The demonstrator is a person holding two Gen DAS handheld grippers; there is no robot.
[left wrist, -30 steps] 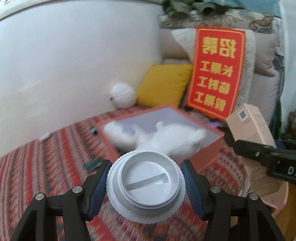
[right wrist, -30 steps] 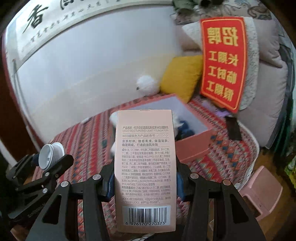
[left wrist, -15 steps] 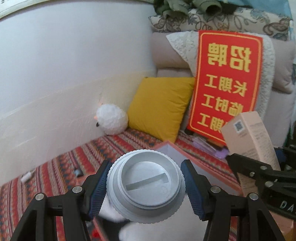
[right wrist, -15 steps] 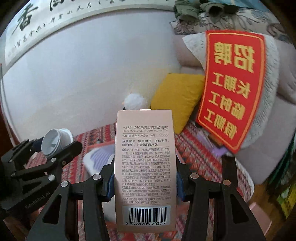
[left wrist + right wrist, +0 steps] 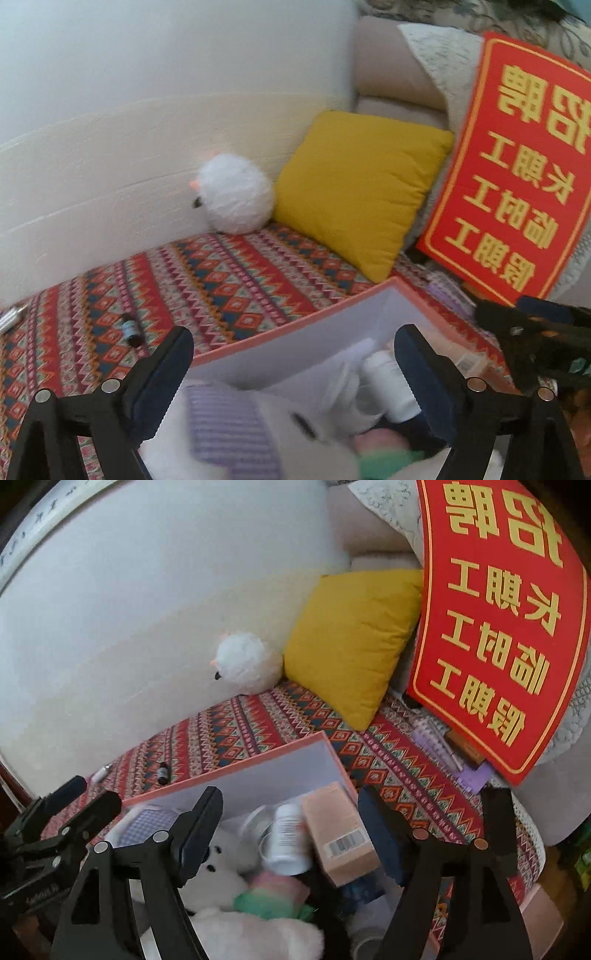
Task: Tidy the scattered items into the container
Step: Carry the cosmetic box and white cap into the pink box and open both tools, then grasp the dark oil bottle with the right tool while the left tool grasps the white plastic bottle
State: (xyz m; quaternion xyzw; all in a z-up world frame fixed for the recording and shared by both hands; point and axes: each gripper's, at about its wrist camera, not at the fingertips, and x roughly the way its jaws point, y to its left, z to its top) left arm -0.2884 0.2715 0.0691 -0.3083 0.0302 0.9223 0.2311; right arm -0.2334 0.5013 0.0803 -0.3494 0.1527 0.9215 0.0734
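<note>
Both the left gripper and right gripper are spread, empty, over the box. Left of centre, the small bottle seems light, rigid, slippery; its middle should be pinched.

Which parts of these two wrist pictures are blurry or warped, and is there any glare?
Left wrist view: the white plush toy in the pink cardboard box is smeared by motion blur; the yellow square cushion is fairly sharp. Right wrist view: sharper overall; fisheye bends the red sign with gold characters, corners go dark. No strong glare in either.
</note>
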